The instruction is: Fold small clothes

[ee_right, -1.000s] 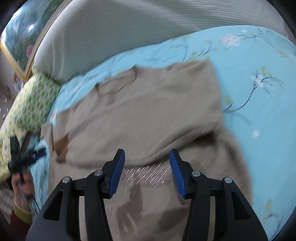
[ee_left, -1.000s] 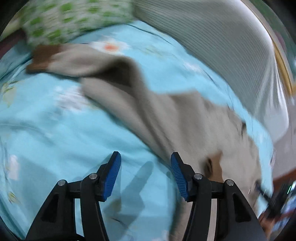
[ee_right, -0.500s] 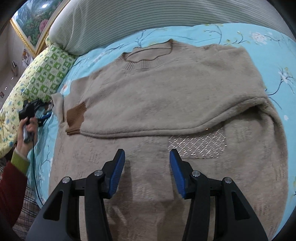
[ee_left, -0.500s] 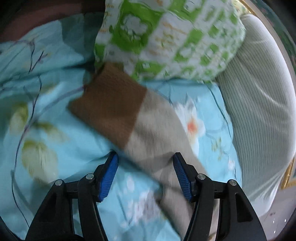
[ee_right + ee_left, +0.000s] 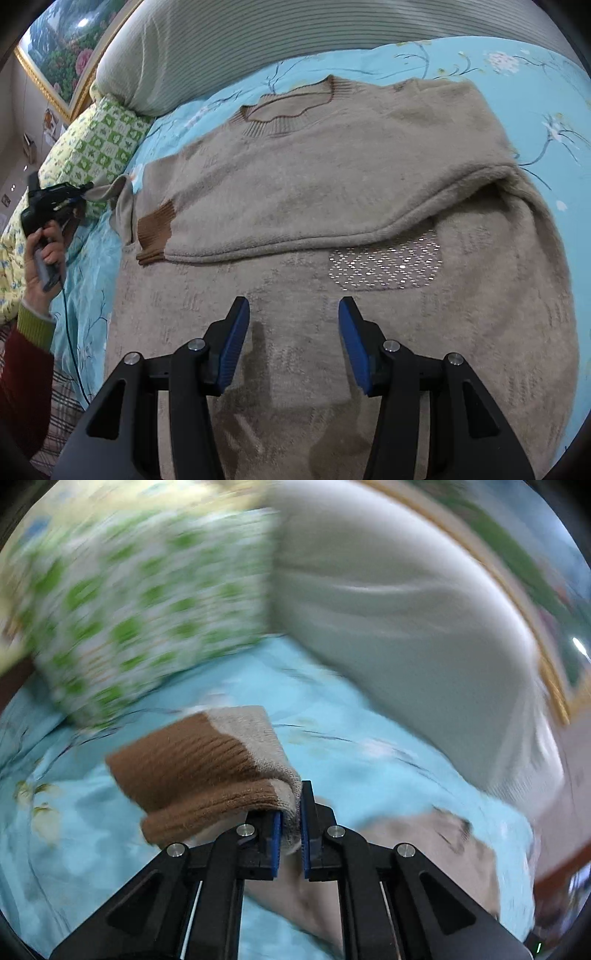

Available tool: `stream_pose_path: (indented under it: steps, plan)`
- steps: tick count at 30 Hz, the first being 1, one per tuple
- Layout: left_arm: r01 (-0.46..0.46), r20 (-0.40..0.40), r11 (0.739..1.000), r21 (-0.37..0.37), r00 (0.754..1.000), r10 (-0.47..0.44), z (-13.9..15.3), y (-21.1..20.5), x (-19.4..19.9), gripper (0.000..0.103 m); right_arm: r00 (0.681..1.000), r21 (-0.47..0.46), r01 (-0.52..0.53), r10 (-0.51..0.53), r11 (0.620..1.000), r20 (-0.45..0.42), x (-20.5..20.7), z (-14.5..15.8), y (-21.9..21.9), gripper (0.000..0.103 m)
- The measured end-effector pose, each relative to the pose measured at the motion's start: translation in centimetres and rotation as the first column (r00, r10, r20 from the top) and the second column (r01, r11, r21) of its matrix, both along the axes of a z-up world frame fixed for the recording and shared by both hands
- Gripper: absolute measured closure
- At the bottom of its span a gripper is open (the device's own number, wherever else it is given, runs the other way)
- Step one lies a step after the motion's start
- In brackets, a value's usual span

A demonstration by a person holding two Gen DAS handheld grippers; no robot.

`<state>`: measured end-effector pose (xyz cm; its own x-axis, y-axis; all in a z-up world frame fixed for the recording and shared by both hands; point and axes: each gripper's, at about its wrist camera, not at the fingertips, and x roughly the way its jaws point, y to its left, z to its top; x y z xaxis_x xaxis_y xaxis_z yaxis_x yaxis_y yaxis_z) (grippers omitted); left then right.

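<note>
Sideways, sweater (image 5: 332, 192) collar points toward headboard (image 5: 229, 48).

no readable text, no labels, no brand marks, no numbers, no signs anywhere

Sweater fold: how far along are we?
Done: one sleeve lies across the sweater, its brown cuff at the far side. In hand: the left tool grips the other sleeve cuff. Left: folding it in, then the body; the right tool is open.
</note>
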<state>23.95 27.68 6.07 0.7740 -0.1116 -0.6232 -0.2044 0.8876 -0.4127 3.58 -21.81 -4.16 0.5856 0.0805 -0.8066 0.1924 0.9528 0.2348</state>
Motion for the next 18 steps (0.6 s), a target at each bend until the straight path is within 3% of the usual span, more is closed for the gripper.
stream_pose_path:
  steps: [5, 9, 13, 18]
  plan:
    - [0.244, 0.046, 0.968, 0.065, 0.968, -0.247, 2.8, -10.8, -0.1, 0.097, 0.999, 0.012, 0.020, -0.021, 1.000, 0.027, -1.5, 1.1, -0.8, 0.051]
    - [0.445, 0.036, 0.888, 0.118, 0.891, -0.452, 2.8, -20.3, -0.6, 0.097, 0.997, 0.020, 0.052, -0.053, 0.998, 0.047, -3.1, 1.7, -1.9, 0.052]
    - [0.570, -0.018, 0.804, 0.168, 0.817, -0.576, 0.8, -28.6, -1.0, 0.097, 0.992, 0.041, 0.102, -0.105, 0.994, 0.067, -4.8, 1.9, -3.6, 0.051]
    - [0.630, -0.118, 0.761, 0.157, 0.777, -0.619, -4.2, -35.0, 0.0, 0.096, 0.983, 0.068, 0.160, -0.165, 0.985, 0.079, -6.3, 2.3, -5.6, 0.051]
